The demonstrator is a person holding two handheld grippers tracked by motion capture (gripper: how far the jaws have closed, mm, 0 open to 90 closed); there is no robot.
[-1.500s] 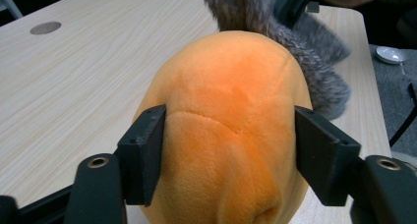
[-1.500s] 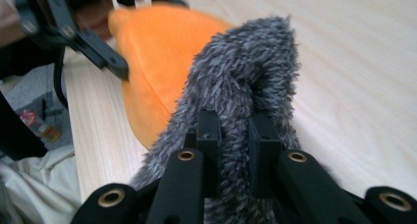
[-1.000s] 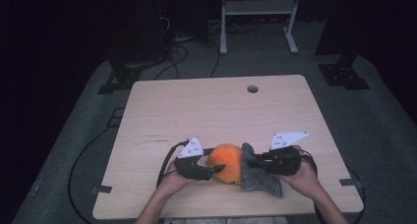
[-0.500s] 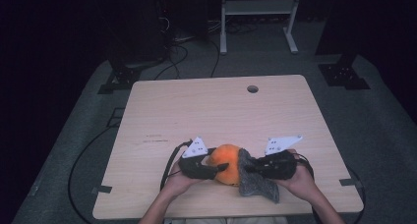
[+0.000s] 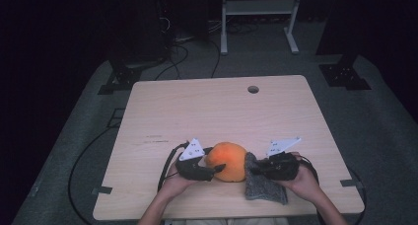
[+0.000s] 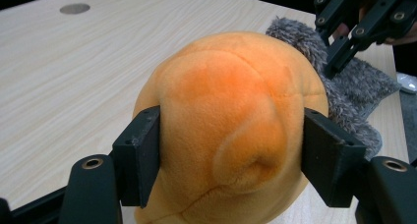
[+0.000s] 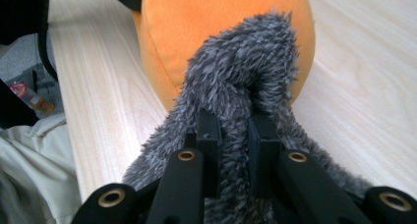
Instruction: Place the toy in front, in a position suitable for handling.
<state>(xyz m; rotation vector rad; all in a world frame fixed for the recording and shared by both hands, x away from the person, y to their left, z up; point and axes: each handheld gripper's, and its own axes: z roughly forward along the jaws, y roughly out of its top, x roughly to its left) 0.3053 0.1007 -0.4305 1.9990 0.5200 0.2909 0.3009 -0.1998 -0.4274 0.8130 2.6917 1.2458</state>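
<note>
An orange plush ball rests on the wooden table near its front edge. My left gripper comes at it from the left. In the left gripper view both pads touch the ball's sides; the jaws have just been opening with the ball still between them. My right gripper is shut on a fold of grey fuzzy cloth beside the ball's right side. The right gripper view has the cloth pinched between its jaws, rising against the orange ball.
A round cable hole sits near the table's far edge. Behind the table stand a white frame and dark equipment, with cables on the floor. Light wood stretches from the ball to the far edge.
My right hand has sunk a little toward the table with the grey cloth, which now lies flatter on the wood. The left hand and the orange ball have barely moved.
</note>
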